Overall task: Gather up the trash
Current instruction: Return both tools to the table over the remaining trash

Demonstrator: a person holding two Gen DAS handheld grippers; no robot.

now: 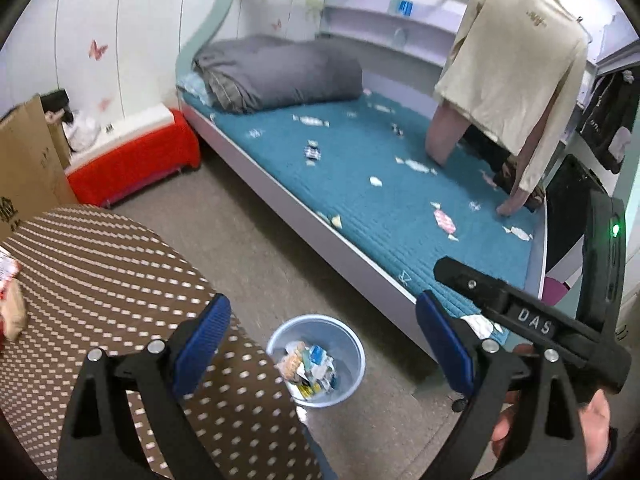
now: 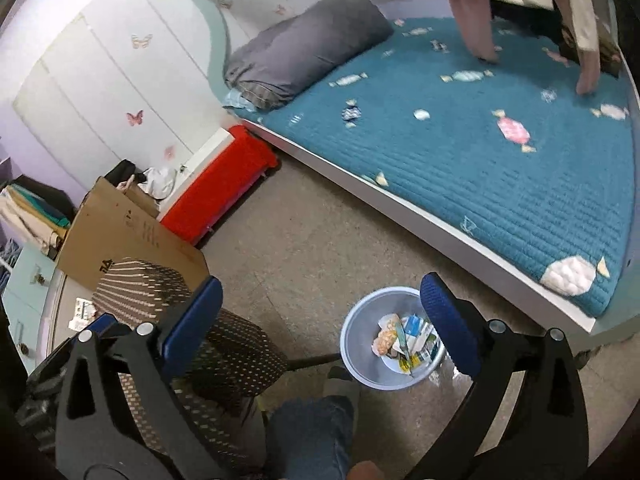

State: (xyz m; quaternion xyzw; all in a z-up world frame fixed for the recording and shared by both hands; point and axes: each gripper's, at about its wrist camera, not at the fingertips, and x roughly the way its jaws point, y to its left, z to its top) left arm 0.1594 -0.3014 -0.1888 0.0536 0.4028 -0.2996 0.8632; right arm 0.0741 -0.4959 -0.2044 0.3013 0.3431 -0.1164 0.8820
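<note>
A pale blue trash bin stands on the floor, holding several crumpled wrappers. It also shows in the right wrist view with the wrappers inside. My left gripper is open and empty, above the bin and the table edge. My right gripper is open and empty, high above the bin. The right gripper's black body shows at the right of the left wrist view. A red-and-white wrapper and a tan packet lie on the dotted table at the far left.
A brown dotted table fills the lower left. A bed with a teal quilt and grey duvet runs along the right. A red box, a cardboard box and hanging clothes surround the floor. My knee is below.
</note>
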